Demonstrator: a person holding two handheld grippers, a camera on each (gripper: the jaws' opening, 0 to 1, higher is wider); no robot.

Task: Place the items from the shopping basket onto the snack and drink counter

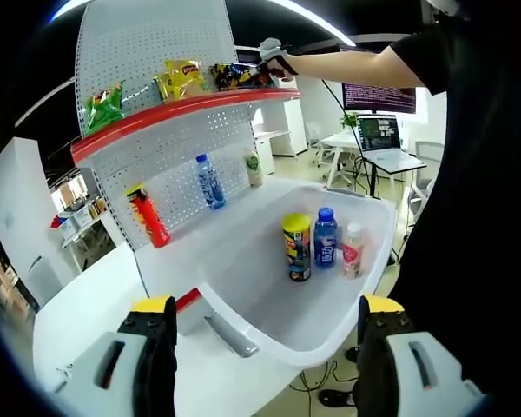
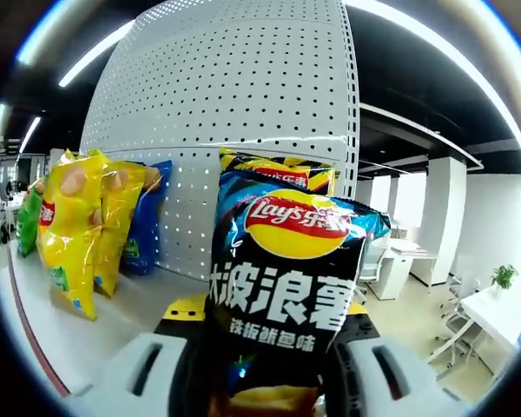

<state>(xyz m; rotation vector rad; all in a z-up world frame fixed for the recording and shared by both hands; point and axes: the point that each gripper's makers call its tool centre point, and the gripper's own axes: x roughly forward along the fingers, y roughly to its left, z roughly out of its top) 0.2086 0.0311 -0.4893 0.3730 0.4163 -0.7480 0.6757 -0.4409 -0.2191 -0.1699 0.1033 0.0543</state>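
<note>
Shelving a snack bag is the step in hand. Right claw (image 2: 265,365) is clenched on a black Lay's chip bag (image 2: 286,278), held upright over the white top shelf (image 2: 43,334), just before the pegboard back panel (image 2: 234,130). Behind it stands another dark bag (image 2: 278,172); further along the shelf are yellow chip bags (image 2: 82,226), a blue bag (image 2: 146,221) and a green one (image 2: 28,217).

Judgement: next move calls for lowering the bag into the free gap, standing it against the panel, then releasing.

Left claw (image 1: 265,347) hangs released, grasping nothing, above the white shopping basket (image 1: 243,334). Inside remain a yellow can (image 1: 297,246), a blue-capped bottle (image 1: 326,236) and a small pink bottle (image 1: 353,249).

On the lower worktop (image 1: 234,230): red tube (image 1: 148,215), water bottle (image 1: 210,181), pale bottle (image 1: 254,167).

Room: open office, with a laptop (image 1: 384,139) on a desk.
</note>
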